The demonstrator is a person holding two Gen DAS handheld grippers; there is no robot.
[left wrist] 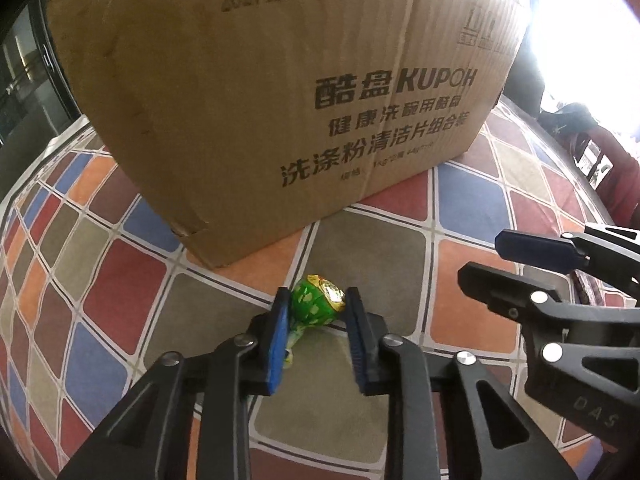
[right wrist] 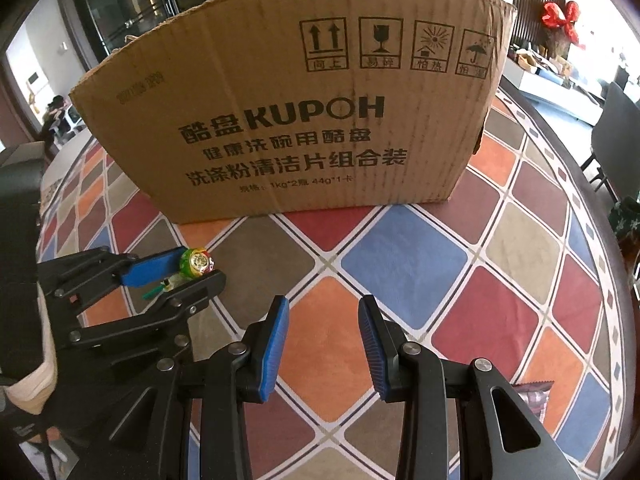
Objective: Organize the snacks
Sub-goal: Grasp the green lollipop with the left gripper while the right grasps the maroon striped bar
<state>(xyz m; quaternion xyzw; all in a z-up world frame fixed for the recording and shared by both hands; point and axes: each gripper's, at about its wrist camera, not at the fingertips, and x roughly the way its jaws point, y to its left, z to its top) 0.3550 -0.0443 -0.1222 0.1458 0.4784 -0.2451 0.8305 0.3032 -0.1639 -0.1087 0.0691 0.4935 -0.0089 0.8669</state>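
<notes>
A green-wrapped lollipop (left wrist: 316, 305) with a gold top sits between the blue pads of my left gripper (left wrist: 317, 300), which is shut on it just above the chequered tablecloth. It also shows in the right wrist view (right wrist: 196, 264), held by the left gripper (right wrist: 196, 270) at the left. A large brown cardboard box (left wrist: 256, 92) printed KUPOH stands just behind it, and it fills the right wrist view (right wrist: 296, 120). My right gripper (right wrist: 323, 312) is open and empty over the cloth, right of the left one (left wrist: 492, 260).
The round table carries a multicoloured diamond-pattern cloth (right wrist: 404, 260). A dark red snack packet (right wrist: 534, 394) lies by the right gripper's right finger. Chairs and a side table (right wrist: 560, 80) stand beyond the table edge at the right.
</notes>
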